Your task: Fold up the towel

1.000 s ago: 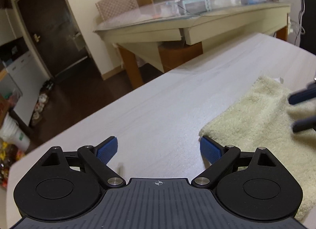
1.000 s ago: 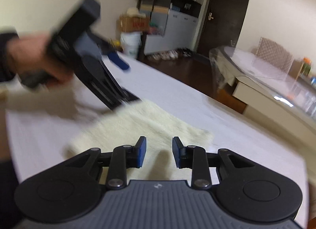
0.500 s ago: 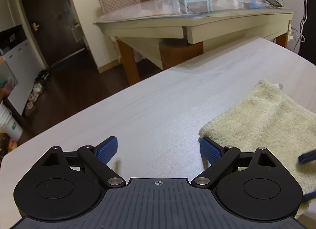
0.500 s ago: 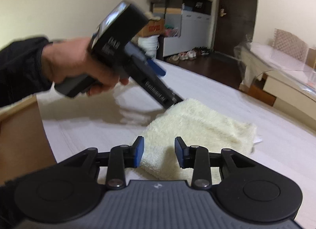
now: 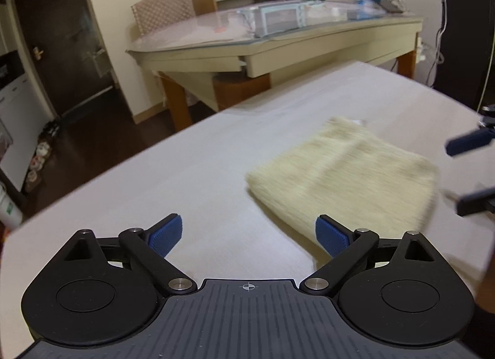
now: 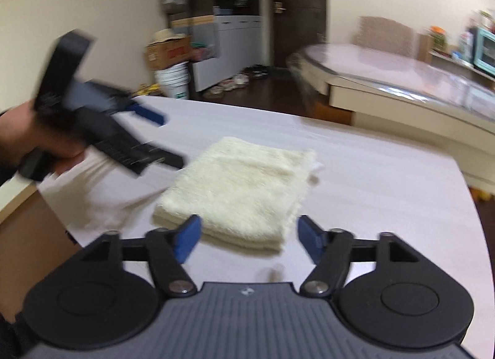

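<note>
So, towel (image 6: 244, 192) — cream, fluffy terry, folded into a neat thick rectangle w/ stacked layers showing at the near edge, a small white tag poking out at the far corner. It lies flat on the pale table (image 5: 185, 179), touching neither tool. L gripper (image 5: 247, 235) hovers above the table w/ jaws spread wide, towel's corner just by its right pad. R gripper (image 6: 247, 238) also spread wide, held just short of the towel's near edge. Both views a bit blurred.
</note>
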A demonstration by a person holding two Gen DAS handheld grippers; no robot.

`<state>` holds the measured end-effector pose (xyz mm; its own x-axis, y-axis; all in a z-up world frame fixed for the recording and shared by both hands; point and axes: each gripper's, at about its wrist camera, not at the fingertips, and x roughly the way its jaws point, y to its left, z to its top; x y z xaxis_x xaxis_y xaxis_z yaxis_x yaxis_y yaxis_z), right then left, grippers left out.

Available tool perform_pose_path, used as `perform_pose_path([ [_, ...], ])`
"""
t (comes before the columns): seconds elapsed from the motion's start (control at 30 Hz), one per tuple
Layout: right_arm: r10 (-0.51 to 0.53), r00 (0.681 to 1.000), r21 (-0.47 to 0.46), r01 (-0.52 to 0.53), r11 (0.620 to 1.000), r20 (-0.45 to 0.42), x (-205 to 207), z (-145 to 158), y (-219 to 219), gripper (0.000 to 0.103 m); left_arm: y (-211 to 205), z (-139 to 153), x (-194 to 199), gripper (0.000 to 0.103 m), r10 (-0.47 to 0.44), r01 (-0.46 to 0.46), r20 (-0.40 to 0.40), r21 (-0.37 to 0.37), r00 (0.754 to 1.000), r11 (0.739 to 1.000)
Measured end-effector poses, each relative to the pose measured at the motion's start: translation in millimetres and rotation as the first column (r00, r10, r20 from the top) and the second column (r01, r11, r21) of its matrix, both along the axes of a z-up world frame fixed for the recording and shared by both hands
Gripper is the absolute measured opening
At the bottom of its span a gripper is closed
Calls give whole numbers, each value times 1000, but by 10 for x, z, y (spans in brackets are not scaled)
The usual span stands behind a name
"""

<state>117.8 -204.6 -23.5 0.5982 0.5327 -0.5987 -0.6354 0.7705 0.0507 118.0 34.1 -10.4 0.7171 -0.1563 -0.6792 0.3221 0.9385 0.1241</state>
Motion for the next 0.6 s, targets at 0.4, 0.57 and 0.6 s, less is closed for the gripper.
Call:
perform_pose_path([
  [0.4,-107,994,3,107,994,-6,-376,1,40,102,-247,-90,-767,103,156,-155,17,-67,988,986],
  [0.57,-118,993,5,118,993,-11,-480,-20,26,102,-205,-87,-854,103,224,-223,4,-77,975,972],
  [0.6,-122,992,7,122,992,-11,-499,-19,19,103,-197,-82,-876,103,230,-229,0,-86,973,970],
])
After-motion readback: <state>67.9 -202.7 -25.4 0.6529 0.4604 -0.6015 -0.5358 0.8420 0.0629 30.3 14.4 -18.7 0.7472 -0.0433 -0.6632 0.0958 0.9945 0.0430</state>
